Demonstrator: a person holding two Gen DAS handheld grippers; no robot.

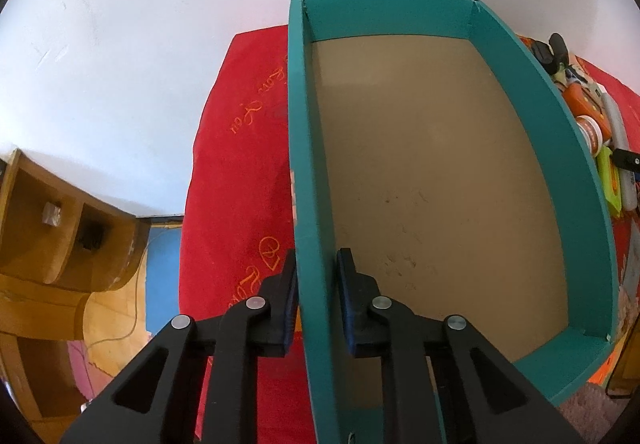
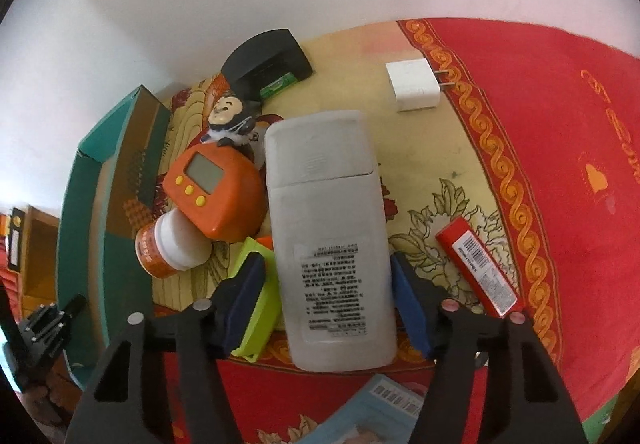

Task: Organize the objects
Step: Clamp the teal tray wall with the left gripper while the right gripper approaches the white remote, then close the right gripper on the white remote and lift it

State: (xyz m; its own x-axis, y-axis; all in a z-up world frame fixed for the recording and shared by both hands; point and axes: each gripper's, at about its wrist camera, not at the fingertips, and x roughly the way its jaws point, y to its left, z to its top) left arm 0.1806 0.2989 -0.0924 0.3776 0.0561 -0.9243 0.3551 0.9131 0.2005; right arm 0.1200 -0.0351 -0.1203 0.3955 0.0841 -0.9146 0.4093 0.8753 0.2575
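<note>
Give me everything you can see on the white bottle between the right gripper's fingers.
The white bottle is a flat, matte plastic flask lying on its side on the patterned cloth, its broad flip cap pointing away from the camera. A label of small black print faces up. It rests partly over a lime-green item. The right gripper straddles it; whether the pads touch is unclear.

I see one teal box (image 1: 520, 92) and one grey bottle (image 2: 328, 228). Beside it: one orange timer (image 2: 218, 192), one white charger (image 2: 412, 90), one red packet (image 2: 478, 272).
</note>
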